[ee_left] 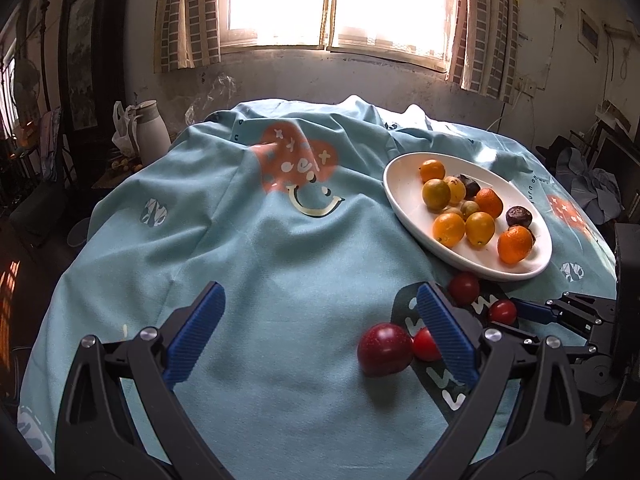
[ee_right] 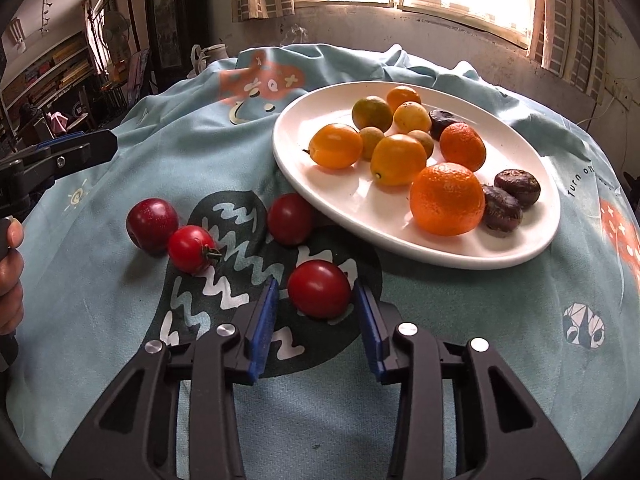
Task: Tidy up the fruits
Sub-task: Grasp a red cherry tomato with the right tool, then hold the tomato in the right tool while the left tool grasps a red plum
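Observation:
A white oval plate (ee_right: pixel 292 172) on the light blue cloth holds several oranges, kumquats and dark fruits. In front of it lie a dark red plum (ee_right: pixel 152 224) and three red tomatoes. My right gripper (ee_right: pixel 315 286) is shut on the nearest tomato (ee_right: pixel 319 294), its blue pads against the tomato's sides. The stemmed tomato (ee_right: pixel 192 249) touches the plum, and another tomato (ee_right: pixel 290 219) sits at the plate's rim. My left gripper (ee_left: pixel 319 294) hangs wide open and empty over the cloth, with the plum (ee_left: pixel 384 349) just inside its right finger (ee_left: pixel 444 332).
The cloth (ee_left: pixel 280 240) is rumpled toward the back under a bright window. A pale jug (ee_left: pixel 150 132) stands off the table's far left edge. A person's hand (ee_right: pixel 10 272) shows at the left border of the right wrist view. Furniture and clutter surround the table.

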`<action>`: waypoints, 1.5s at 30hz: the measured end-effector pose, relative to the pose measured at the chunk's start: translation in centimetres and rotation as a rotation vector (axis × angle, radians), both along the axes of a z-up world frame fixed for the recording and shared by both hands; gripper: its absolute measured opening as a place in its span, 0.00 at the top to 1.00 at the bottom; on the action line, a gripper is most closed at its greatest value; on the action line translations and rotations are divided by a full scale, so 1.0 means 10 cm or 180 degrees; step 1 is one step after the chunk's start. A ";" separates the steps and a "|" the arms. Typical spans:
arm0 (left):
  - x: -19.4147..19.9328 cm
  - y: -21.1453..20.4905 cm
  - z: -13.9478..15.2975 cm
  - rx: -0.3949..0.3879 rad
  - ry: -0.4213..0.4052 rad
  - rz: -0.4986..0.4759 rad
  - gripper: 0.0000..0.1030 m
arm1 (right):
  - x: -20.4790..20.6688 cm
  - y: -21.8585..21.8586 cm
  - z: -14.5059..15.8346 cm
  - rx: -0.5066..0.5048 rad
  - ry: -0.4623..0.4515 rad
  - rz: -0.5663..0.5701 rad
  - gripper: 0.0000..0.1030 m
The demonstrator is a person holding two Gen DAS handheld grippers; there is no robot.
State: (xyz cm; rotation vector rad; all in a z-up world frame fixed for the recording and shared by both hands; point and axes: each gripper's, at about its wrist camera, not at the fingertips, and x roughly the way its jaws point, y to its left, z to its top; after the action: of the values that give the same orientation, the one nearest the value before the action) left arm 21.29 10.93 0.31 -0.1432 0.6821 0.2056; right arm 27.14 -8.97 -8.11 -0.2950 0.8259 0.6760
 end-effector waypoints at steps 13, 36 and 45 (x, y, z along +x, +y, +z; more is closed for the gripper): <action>0.06 -0.29 -0.22 0.0313 0.0179 -0.0511 0.09 | -0.22 -0.34 0.34 0.0648 -0.0075 -0.0300 0.72; 0.19 -0.30 -0.51 -0.0153 0.0559 -0.0877 0.61 | -0.31 -0.31 0.32 0.0566 -0.0058 -0.0231 0.72; 0.24 -0.36 -0.60 0.0055 0.0669 -0.0787 0.61 | -0.31 -0.28 0.29 0.0534 -0.0047 -0.0204 0.72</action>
State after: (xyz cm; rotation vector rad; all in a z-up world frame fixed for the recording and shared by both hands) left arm 23.66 7.35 -5.74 -0.0197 0.8995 -0.0114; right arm 24.00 -11.76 -5.23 -0.1215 0.7563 0.6777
